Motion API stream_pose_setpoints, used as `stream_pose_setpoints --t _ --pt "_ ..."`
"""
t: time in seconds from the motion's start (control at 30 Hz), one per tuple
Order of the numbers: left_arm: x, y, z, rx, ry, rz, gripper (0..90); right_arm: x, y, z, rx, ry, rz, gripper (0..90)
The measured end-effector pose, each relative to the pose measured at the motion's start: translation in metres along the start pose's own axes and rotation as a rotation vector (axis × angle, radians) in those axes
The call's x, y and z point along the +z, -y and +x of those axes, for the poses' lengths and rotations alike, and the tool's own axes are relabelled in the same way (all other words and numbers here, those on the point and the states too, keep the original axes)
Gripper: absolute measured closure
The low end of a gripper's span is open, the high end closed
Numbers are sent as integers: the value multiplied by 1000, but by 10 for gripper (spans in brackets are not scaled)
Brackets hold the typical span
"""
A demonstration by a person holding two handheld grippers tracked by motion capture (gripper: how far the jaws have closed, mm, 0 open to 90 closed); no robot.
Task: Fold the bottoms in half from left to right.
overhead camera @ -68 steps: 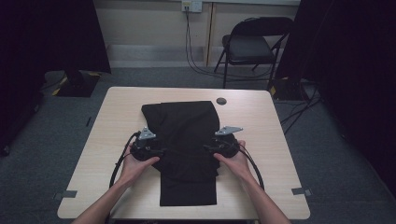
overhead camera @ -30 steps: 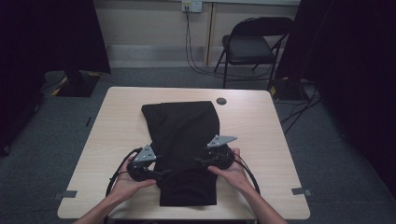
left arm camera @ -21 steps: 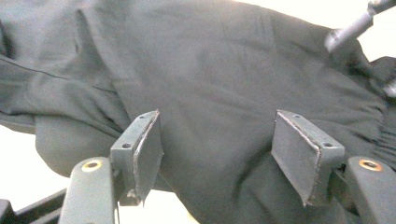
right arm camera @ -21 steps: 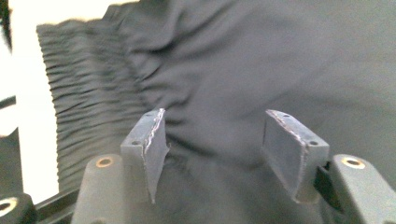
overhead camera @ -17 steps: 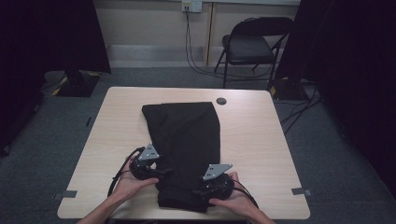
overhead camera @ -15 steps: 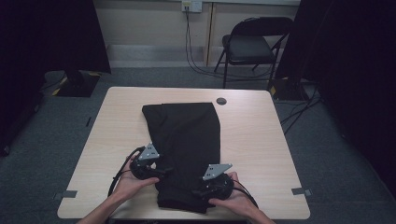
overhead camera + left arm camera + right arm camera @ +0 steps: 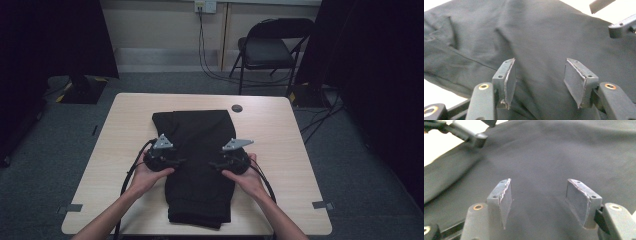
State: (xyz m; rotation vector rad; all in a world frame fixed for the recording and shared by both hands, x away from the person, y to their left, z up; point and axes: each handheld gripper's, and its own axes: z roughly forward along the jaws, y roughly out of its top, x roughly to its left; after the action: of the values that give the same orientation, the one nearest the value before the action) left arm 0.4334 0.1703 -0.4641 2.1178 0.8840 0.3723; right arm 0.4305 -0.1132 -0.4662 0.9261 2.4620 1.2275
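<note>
Your left gripper (image 7: pixel 176 161) and right gripper (image 7: pixel 216 163) sit at opposite long edges of the folded black trousers (image 7: pixel 197 150), aimed inward at each other, roughly midway along the garment. The trousers lie flat along the middle of the surface (image 7: pixel 290 150), near end close to your edge, far end toward a small dark disc (image 7: pixel 237 108). In the left gripper view the fingers (image 7: pixel 507 80) are spread apart with cloth beneath and nothing between them; the right gripper view shows its fingers (image 7: pixel 502 197) likewise apart and empty.

Risks, as judgement: if you close from above, you may pinch only the top layer, and lifting would peel the fold open. Uneven timing between hands would skew the garment. The near end looks close to the surface edge, so dragging toward you could spill it off. Cables (image 7: pixel 131 172) trail near the cloth and could snag
</note>
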Motion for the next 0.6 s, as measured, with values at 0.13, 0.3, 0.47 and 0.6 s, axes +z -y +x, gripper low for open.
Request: stream_pose_setpoints --t 0.13,0.3,0.47,0.6 --pt "24 2 20 -37 -15 60 420 29 -14 -21 36 50 11 354" --pt "35 12 13 15 -47 61 381 58 -11 -28 26 69 67 307" --pt "33 20 10 13 -40 12 380 58 -5 -25 24 76 65 307" --pt "30 26 4 15 -42 -3 381 52 1 -18 7 82 68 307"
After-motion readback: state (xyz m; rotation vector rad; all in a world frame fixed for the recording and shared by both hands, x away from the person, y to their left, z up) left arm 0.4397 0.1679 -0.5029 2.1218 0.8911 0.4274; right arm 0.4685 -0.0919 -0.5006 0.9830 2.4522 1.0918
